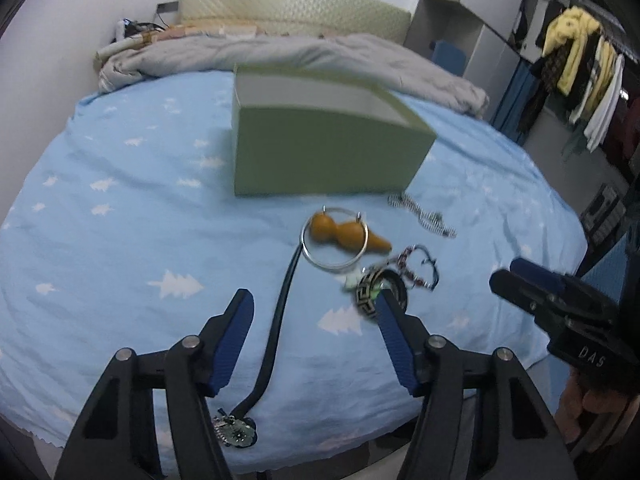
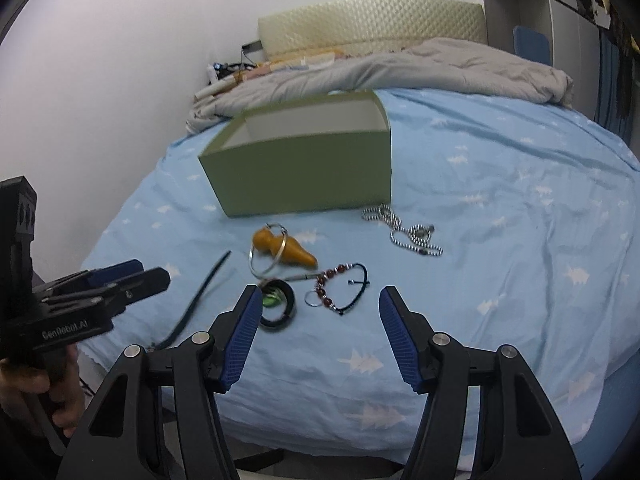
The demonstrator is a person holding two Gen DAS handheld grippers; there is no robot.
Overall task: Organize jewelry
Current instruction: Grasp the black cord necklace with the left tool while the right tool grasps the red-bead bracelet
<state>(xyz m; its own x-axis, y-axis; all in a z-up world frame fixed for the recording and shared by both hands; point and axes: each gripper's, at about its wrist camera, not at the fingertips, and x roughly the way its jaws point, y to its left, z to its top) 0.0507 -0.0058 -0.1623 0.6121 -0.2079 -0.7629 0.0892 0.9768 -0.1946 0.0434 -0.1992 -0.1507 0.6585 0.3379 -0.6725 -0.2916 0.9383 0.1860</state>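
An open green box [image 1: 324, 152] [image 2: 300, 172] stands on the blue bed sheet. In front of it lie an orange gourd pendant [image 1: 348, 234] [image 2: 286, 250] inside a silver ring [image 1: 335, 243], a black patterned bangle [image 1: 378, 290] [image 2: 278, 304], a red bead bracelet with black cord [image 1: 416, 266] [image 2: 340, 286], a silver ball chain [image 1: 422, 216] [image 2: 404, 230], and a black cord necklace [image 1: 276, 328] [image 2: 200, 296] with a flower pendant [image 1: 236, 432]. My left gripper [image 1: 316, 340] is open over the cord. My right gripper [image 2: 320, 336] is open, just short of the bracelet.
A grey blanket [image 1: 280, 56] and a cream headboard [image 1: 288, 8] lie behind the box. Clothes [image 1: 580, 68] hang at the right. The bed edge runs just under both grippers. A white wall is on the left.
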